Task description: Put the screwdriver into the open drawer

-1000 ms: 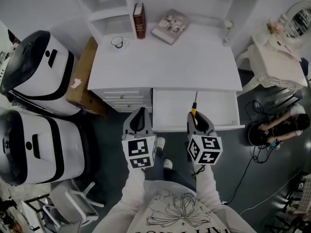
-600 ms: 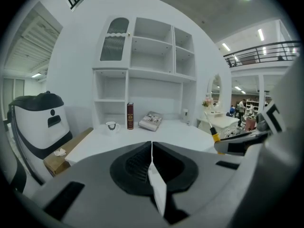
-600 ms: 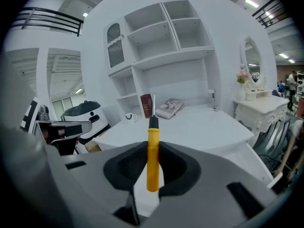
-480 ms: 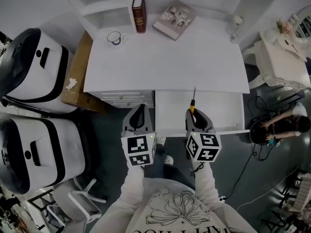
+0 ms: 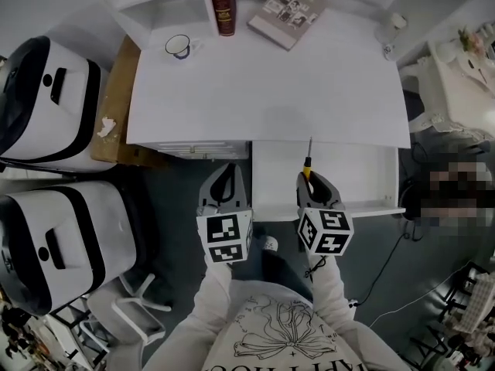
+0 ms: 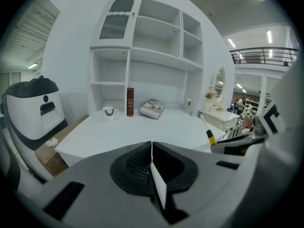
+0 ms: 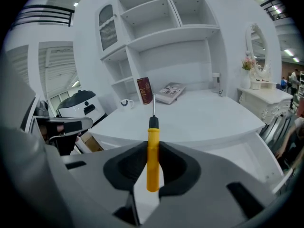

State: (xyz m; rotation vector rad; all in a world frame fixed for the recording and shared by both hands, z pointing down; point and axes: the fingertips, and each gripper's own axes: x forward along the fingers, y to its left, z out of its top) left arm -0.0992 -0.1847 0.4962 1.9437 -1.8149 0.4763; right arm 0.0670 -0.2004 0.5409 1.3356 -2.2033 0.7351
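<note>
A screwdriver [image 7: 152, 148] with a yellow handle and thin steel shaft is clamped in my right gripper [image 7: 153, 167], its shaft pointing away from me. In the head view that right gripper [image 5: 311, 182] hovers over the front left part of the open white drawer [image 5: 363, 175], the screwdriver [image 5: 307, 162] sticking out above the drawer's inside. My left gripper [image 5: 224, 188] is shut and empty, left of the drawer in front of the desk's small drawers. The left gripper [image 6: 152, 164] sees the screwdriver [image 6: 208, 134] at its right.
The white desk [image 5: 263, 91] carries a mug [image 5: 178, 45], an upright red book [image 5: 223, 5], a flat book [image 5: 288, 12] and a small lamp [image 5: 388, 31]. Two white-and-black machines [image 5: 46, 107] and a cardboard box [image 5: 116, 103] stand left. A white side table [image 5: 464, 76] stands right.
The head view has shifted, so the desk sits lower and larger in frame. Both grippers keep their places at the drawer front; the screwdriver stays held.
</note>
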